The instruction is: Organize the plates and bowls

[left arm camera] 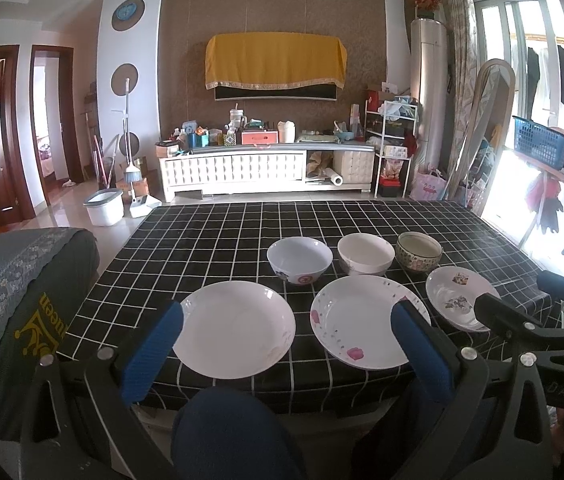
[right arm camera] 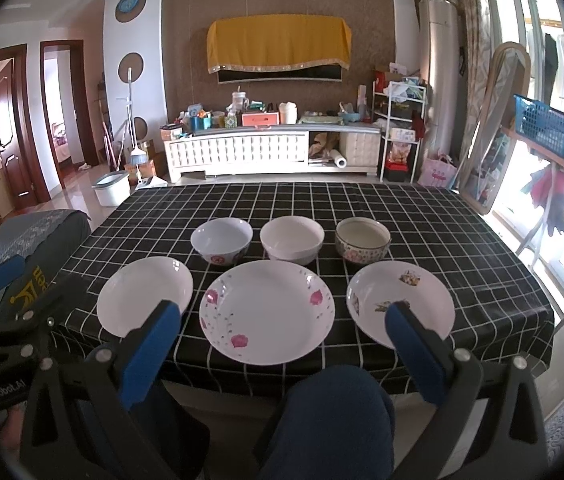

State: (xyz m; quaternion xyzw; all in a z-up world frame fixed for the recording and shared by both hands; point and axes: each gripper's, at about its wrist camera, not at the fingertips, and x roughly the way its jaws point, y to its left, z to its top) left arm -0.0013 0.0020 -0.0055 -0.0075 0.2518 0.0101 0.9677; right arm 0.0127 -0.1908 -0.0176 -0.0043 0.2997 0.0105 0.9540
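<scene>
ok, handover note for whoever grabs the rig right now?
Left gripper: open, empty, short of the table edge.
Right gripper: open, empty, same.
Back row: blue-white bowl, white bowl, patterned bowl.
Front row: plain plate, pink-flower plate, small decorated plate.
Done: nothing stacked.
Left: all of it.

daylight is admitted from the window point(left arm camera: 521, 80) at the right, where glare is seen. edges are bent and darkened by fisheye distortion.
</scene>
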